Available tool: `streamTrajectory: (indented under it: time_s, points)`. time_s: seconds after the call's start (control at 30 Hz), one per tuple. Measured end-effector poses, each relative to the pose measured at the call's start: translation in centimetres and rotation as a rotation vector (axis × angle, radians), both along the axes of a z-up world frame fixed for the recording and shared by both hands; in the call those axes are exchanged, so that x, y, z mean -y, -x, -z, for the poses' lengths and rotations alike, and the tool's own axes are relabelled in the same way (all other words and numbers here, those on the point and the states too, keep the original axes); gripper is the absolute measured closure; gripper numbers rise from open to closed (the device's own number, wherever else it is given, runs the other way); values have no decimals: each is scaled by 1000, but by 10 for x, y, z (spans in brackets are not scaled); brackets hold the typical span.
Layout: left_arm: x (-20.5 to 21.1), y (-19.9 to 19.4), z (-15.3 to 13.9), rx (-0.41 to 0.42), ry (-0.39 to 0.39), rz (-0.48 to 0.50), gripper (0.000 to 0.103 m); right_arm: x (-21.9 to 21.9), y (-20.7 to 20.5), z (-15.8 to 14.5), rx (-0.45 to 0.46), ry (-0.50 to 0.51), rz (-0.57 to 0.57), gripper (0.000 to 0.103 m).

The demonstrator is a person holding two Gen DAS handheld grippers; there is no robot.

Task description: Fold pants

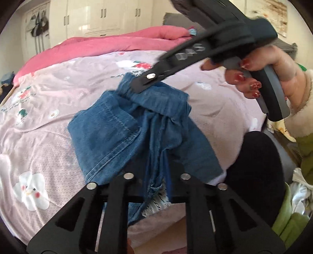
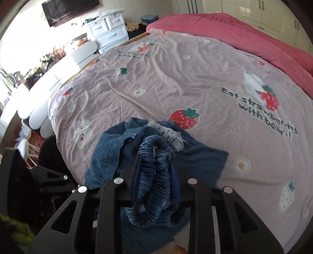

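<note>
Small blue denim pants (image 1: 129, 132) hang bunched above the pink bed sheet (image 1: 49, 136). My left gripper (image 1: 156, 168) is shut on the frayed leg-hem end of the pants. My right gripper (image 1: 137, 88) shows in the left wrist view, shut on the elastic waistband at the far end of the pants. In the right wrist view the right gripper (image 2: 156, 158) is shut on the gathered waistband of the pants (image 2: 154, 175), with the rest of the denim crumpled beyond it. The left gripper (image 2: 52, 179) shows at the lower left there.
The pink strawberry-print sheet (image 2: 176, 84) covers the bed, with a darker pink quilt (image 2: 244, 33) along its far side. A white dresser (image 2: 109, 31) and white padded rails (image 2: 49, 84) stand past the bed. White wardrobes (image 1: 97, 15) are behind. Green cloth (image 1: 289, 220) lies at the bed's edge.
</note>
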State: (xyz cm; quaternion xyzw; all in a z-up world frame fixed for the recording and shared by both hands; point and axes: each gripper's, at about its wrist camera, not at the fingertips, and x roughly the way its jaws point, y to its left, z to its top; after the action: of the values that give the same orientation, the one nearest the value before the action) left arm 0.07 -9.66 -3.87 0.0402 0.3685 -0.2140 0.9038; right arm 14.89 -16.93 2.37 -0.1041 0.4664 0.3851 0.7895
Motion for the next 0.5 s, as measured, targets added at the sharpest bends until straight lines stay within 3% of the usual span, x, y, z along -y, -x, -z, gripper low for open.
streamTrajectory:
  time_s: [0.13, 0.2, 0.33, 0.43, 0.5]
  points:
    - [1, 12, -6, 29, 11, 67, 97, 28, 7, 6, 9, 16, 37, 77]
    - [4, 10, 3, -6, 1, 72, 97, 33, 4, 24, -27, 32, 56, 75]
    - [7, 6, 17, -43, -17, 65, 97, 31, -1, 40, -53, 15, 73, 62]
    - [3, 6, 19, -45, -2, 64, 97, 31, -5, 28, -63, 2, 80, 44]
    - [-2, 7, 18, -47, 15, 64, 97, 34, -6, 14, -44, -28, 91, 41]
